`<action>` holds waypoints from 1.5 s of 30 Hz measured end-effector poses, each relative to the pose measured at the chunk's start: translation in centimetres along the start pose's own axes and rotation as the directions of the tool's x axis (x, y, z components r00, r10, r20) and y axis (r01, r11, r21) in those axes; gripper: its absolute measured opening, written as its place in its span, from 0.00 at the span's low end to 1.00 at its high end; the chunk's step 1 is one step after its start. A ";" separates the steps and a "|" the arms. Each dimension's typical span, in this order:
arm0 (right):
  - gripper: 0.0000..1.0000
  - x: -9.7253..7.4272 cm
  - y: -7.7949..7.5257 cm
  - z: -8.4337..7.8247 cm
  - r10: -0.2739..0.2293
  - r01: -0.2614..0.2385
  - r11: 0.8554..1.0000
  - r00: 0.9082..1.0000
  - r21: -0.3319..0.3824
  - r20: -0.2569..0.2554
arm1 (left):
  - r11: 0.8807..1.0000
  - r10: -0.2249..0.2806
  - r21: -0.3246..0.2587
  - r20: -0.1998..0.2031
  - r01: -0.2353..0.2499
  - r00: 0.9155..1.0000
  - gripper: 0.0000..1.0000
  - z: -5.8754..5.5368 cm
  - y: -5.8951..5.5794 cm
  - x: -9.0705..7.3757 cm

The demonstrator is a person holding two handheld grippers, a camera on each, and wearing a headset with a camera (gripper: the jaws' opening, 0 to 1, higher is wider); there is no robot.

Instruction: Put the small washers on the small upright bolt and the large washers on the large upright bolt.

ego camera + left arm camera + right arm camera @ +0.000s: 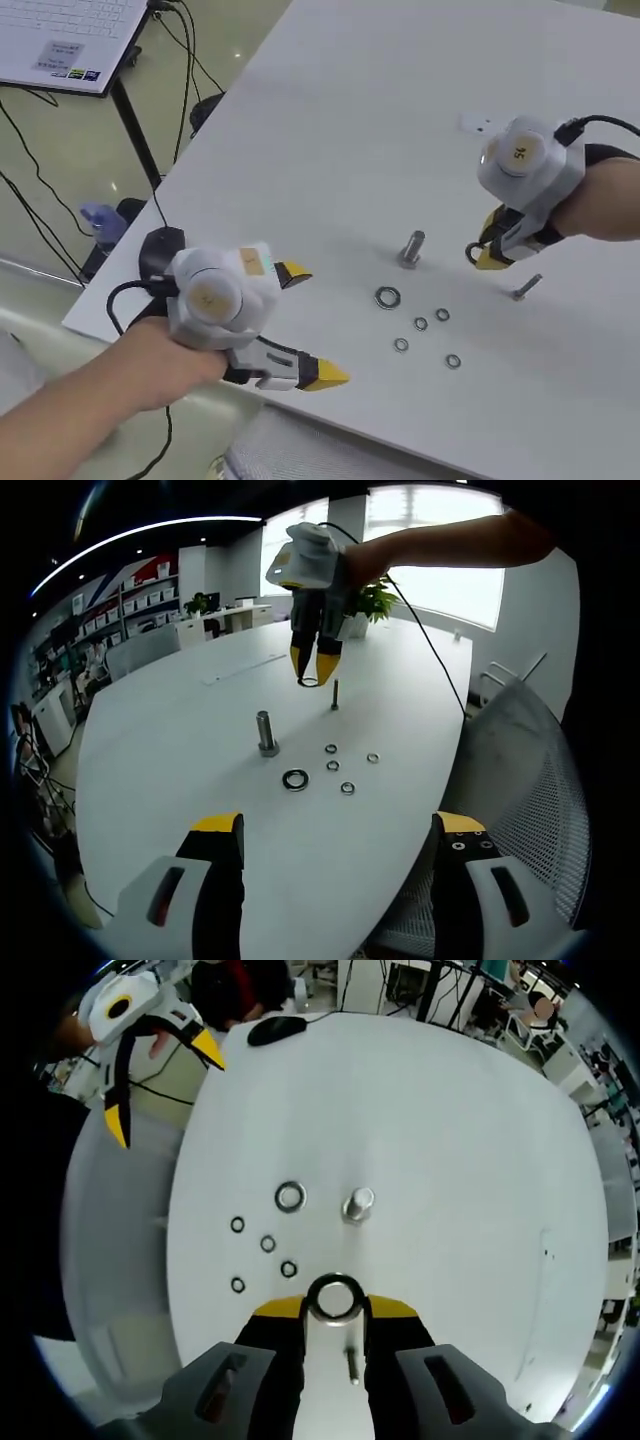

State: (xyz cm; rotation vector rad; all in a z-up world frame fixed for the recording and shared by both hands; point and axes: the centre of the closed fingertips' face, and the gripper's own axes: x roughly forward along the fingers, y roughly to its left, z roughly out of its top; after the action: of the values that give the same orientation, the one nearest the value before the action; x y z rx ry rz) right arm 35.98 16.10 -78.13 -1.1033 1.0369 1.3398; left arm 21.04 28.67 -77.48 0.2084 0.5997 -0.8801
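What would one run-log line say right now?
right tool: shut on large washer, midair | left tool: open | loose: second large washer, four small washers

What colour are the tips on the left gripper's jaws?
Yellow, on black jaws; the left gripper shows them best in the head view.

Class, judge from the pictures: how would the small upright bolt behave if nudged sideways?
The small upright bolt is thin and stands on its small head on the smooth table, so it would probably tip easily. Once down, its round shank would likely roll. It looks like metal, so it should stay stiff.
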 end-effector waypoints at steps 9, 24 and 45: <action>0.21 0.5 -1.2 1.9 0.002 -0.002 1.000 1.000 -0.007 0.019 | 1.000 -0.006 -0.005 -0.003 0.006 1.000 0.75 0.0 0.2 0.2; 0.21 2.1 -2.1 4.2 0.008 -0.007 1.000 1.000 -0.028 0.010 | 1.000 -0.017 -0.001 0.037 0.017 0.999 0.74 0.6 0.4 0.5; 0.21 3.8 -2.3 5.7 0.025 -0.026 0.999 0.999 -0.034 -0.032 | 1.000 -0.019 0.008 0.023 0.019 1.000 0.74 0.0 0.7 0.3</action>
State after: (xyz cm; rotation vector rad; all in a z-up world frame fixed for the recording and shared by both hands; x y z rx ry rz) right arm 37.88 22.55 -80.78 -1.1431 1.0577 1.3692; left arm 21.80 28.89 -77.69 0.1994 0.5779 -0.9024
